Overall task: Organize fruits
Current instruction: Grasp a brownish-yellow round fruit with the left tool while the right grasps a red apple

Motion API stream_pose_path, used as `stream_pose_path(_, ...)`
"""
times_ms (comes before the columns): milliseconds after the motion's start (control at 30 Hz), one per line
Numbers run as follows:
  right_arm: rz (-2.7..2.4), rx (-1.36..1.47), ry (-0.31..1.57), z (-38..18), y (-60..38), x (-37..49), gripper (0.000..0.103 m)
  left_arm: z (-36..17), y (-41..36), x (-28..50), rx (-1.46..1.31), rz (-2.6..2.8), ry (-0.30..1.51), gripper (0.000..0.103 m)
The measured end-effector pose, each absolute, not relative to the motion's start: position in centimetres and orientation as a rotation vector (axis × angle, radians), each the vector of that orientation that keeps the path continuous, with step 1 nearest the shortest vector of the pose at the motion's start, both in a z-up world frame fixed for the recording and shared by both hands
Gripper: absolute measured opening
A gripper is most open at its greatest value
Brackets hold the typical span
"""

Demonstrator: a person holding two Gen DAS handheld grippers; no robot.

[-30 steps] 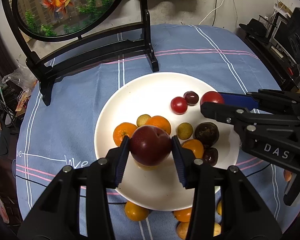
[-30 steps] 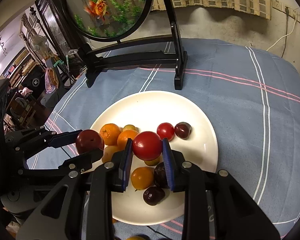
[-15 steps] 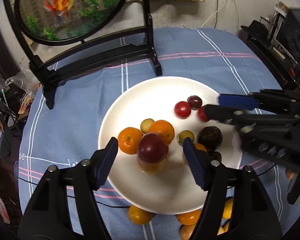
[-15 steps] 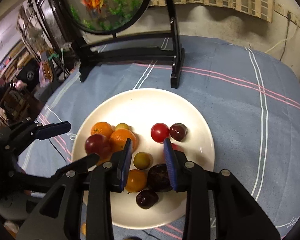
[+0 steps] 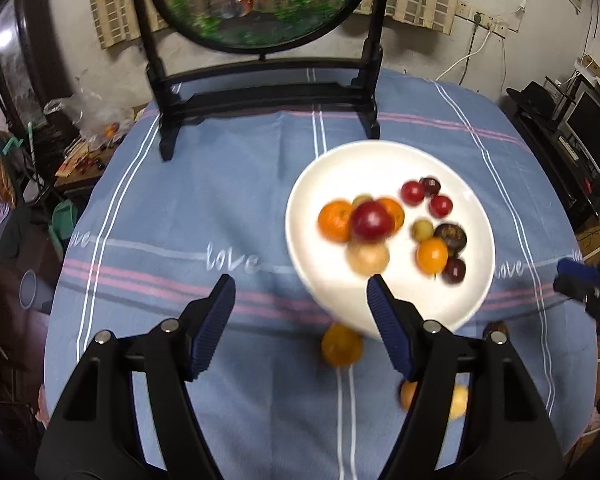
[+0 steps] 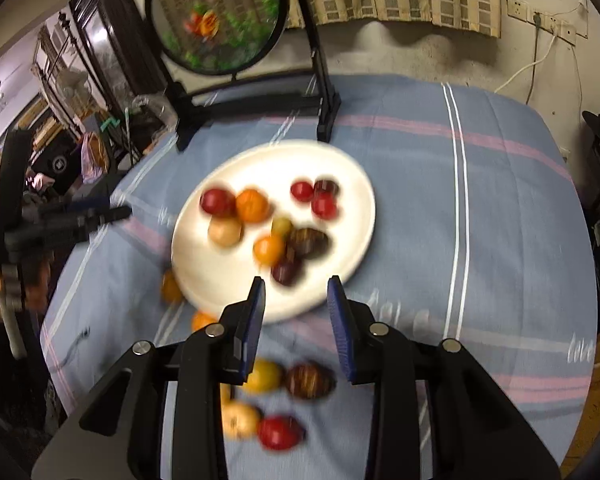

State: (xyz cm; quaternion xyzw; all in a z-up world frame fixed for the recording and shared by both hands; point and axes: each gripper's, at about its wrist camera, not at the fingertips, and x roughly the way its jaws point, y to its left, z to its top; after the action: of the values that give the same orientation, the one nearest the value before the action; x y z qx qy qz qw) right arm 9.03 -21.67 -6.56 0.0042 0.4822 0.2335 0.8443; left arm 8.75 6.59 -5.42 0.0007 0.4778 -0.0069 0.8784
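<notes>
A white plate (image 5: 340,168) (image 6: 352,208) holds several fruits: oranges, red tomatoes, dark plums and a big red plum (image 5: 371,220) (image 6: 217,201) resting on the oranges. My left gripper (image 5: 300,320) is open and empty, pulled back over the cloth near the plate's front left rim. My right gripper (image 6: 296,312) is open and empty, just in front of the plate's near edge. Loose fruits lie on the cloth near me: an orange (image 5: 341,345), a yellow fruit (image 6: 263,376), a dark fruit (image 6: 310,381) and a red tomato (image 6: 280,433).
A black-framed round goldfish screen (image 5: 260,0) (image 6: 220,20) stands at the back of the blue striped tablecloth (image 5: 220,200). Clutter and furniture surround the table on the left and right sides. A wall with sockets and cables is behind.
Both grippers let go of their fruits onto the plate, the red plum and the red tomato, then pulled back and up. The left gripper shifted left; both views are blurred by motion.
</notes>
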Motion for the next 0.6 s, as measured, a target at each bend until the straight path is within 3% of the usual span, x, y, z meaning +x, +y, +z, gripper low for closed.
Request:
stream_pose_path(433,0.469,-0.192,1.148,-14.3,-20.6,0.4,0.033,-9.9,6.0,1.2,-0.008,-0.047,1.136,0.07)
stream_pose_path(533,0.487,-0.188,1.133,-14.9,-20.5,1.1,0.041,-9.8,6.3,0.3,-0.016,-0.038,1.138,0.071)
stream_pose_path(600,0.478,-0.215,1.13,-15.3,-20.1,1.7,0.057,-9.7,6.4,-0.2,-0.029,-0.033,1.142,0.076)
